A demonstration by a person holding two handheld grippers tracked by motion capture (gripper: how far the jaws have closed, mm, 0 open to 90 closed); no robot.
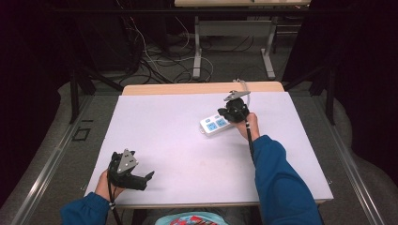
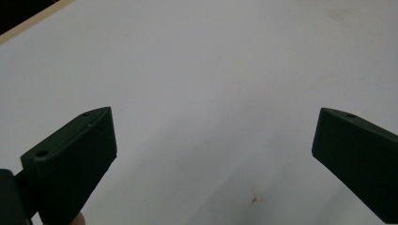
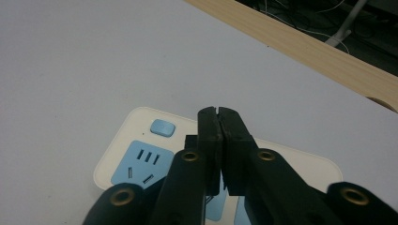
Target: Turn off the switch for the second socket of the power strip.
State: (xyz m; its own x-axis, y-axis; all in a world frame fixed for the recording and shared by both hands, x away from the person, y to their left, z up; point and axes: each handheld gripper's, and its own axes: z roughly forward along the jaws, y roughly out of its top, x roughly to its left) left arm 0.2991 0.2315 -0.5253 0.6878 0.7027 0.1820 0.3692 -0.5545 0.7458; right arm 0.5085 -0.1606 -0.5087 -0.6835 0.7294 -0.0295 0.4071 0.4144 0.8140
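The white plastic power strip with blue sockets point(image 1: 215, 124) lies flat right of the surface's point(image 1: 155, 122) middle, long axis slanting from near-left to far-right. The right tool point(image 3: 218, 115), jaws pressed together on nothing, hovers over it (probably poised to press the blue switch point(image 3: 162, 127)). Next comes a careful downward push. The left tool point(image 2: 213, 140) rests wide open, empty.

A lab or recording workspace, dim and dark at the edges. A wooden table point(image 1: 197, 87) covered by a plain white sheet point(image 1: 164, 136) stands in the middle, hemmed in by black curtains point(image 1: 33, 70) on both sides. Behind it, loose cables point(image 1: 155, 61) lie tangled on a grey floor point(image 1: 234, 65), beside the metal legs of a second table point(image 1: 234, 28). Dark metal frame bars point(image 1: 75, 89) rise around the table. A white power strip point(image 1: 216, 124) with blue sockets lies on the sheet.
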